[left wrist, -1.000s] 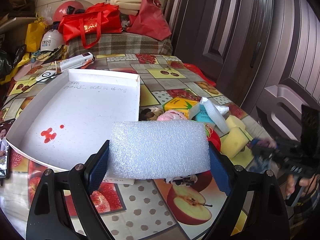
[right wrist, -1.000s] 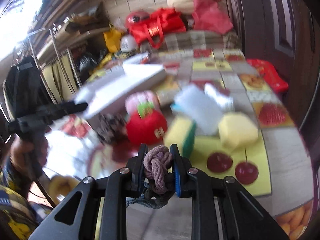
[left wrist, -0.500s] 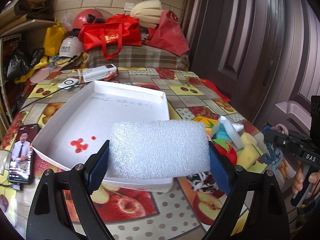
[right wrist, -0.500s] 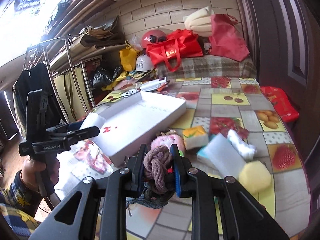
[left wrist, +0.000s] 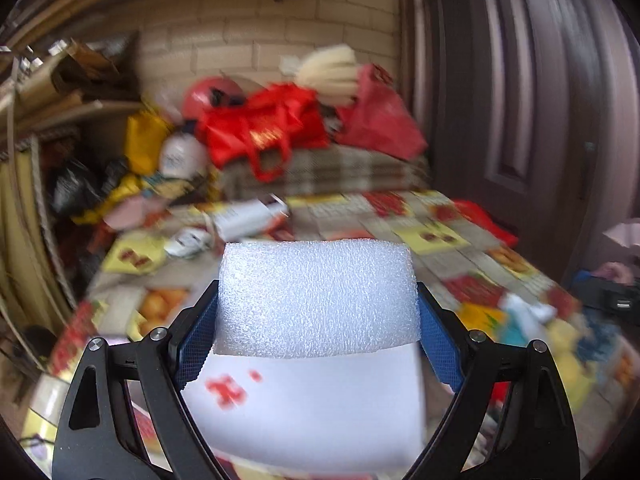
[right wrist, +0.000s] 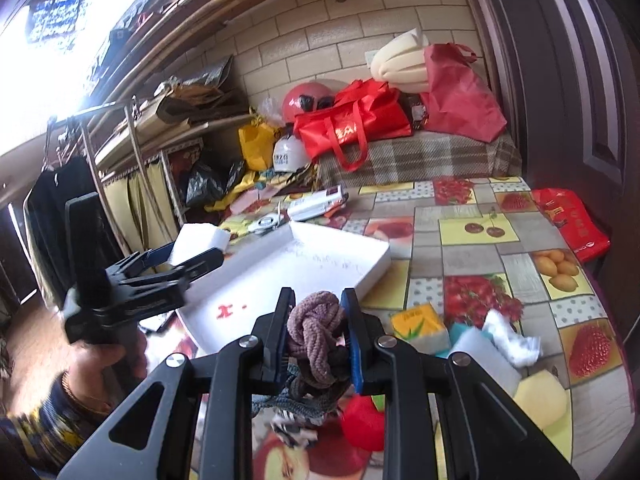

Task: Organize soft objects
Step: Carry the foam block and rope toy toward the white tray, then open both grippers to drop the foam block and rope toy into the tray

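Your left gripper (left wrist: 318, 320) is clamped on the foam (left wrist: 316, 300), held above the tray (left wrist: 312, 408). Your right gripper (right wrist: 318, 332) is clamped on the rope (right wrist: 316, 328), the tray at its 11 o'clock.

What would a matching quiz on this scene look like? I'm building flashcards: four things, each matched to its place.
Things:
1. white foam block
2. knotted rope
3. white tray
4. red tote bag

Places:
A. on the plaid-covered surface by the brick wall
B. on the fruit-print tablecloth
C. in the left tool
D. in the right tool

Pairs: 1-C, 2-D, 3-B, 4-A
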Motion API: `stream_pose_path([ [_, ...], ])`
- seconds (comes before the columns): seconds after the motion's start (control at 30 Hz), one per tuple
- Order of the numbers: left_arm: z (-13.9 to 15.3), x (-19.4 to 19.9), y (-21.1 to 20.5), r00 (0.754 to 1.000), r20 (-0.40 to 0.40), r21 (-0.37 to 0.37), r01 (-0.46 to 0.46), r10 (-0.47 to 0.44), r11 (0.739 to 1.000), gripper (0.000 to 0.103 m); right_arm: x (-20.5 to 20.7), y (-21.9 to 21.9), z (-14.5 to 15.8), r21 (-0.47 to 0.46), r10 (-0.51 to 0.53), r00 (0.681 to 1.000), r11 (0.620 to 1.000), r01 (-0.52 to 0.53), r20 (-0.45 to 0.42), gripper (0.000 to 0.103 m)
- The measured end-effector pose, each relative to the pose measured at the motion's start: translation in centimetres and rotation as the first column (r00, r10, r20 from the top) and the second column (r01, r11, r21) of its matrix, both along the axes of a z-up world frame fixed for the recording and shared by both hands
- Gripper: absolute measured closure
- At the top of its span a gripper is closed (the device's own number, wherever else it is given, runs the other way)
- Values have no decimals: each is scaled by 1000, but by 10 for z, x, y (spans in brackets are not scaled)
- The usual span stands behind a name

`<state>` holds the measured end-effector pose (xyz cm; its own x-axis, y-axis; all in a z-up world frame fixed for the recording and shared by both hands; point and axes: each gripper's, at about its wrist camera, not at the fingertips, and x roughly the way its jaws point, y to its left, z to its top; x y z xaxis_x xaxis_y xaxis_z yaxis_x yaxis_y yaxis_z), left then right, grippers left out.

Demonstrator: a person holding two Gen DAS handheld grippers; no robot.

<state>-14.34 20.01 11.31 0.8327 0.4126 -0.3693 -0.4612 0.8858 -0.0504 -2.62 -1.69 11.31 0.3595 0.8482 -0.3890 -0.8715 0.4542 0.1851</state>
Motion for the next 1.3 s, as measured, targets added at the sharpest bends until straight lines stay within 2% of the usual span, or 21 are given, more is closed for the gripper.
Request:
stream_pose_path([
  [0.07,-3,8,9,998,19,32,-57,57,998,13,0,4,4,12,-10,1000,1000,10,1,80],
  [0.17,-16,13,26,995,26,8,-101,101,995,13,0,9,10,15,-17,1000,1000,17,18,80],
  [0.27,-28,15,39,993,-8,-29,-115,115,993,13,0,19,16,18,-21,999,1000,20,35,80],
  [0.5,-28,7,52,990,31,-58,-136,138,989,13,2,47,27,41,7,999,999,-8,34,80],
  [0.63,-33,11,62,990,23,-110,-137,140,984,13,1,66,28,31,22,998,999,-24,52,80],
  [0.8,-43,12,81,982,-5,-177,-185,187,967,13,15,106,9,-15,37,999,999,-37,-39,80],
  [1.07,-58,6,104,968,-38,-273,-249,248,929,12,28,158,-30,-96,0,994,995,-11,-112,80],
  [1.2,-60,8,101,960,-53,-231,-278,273,932,12,31,168,-36,-106,-40,995,994,30,-96,80],
  [1.3,-60,11,98,960,-59,-207,-280,274,938,12,35,169,-40,-95,-51,991,995,39,-126,77],
])
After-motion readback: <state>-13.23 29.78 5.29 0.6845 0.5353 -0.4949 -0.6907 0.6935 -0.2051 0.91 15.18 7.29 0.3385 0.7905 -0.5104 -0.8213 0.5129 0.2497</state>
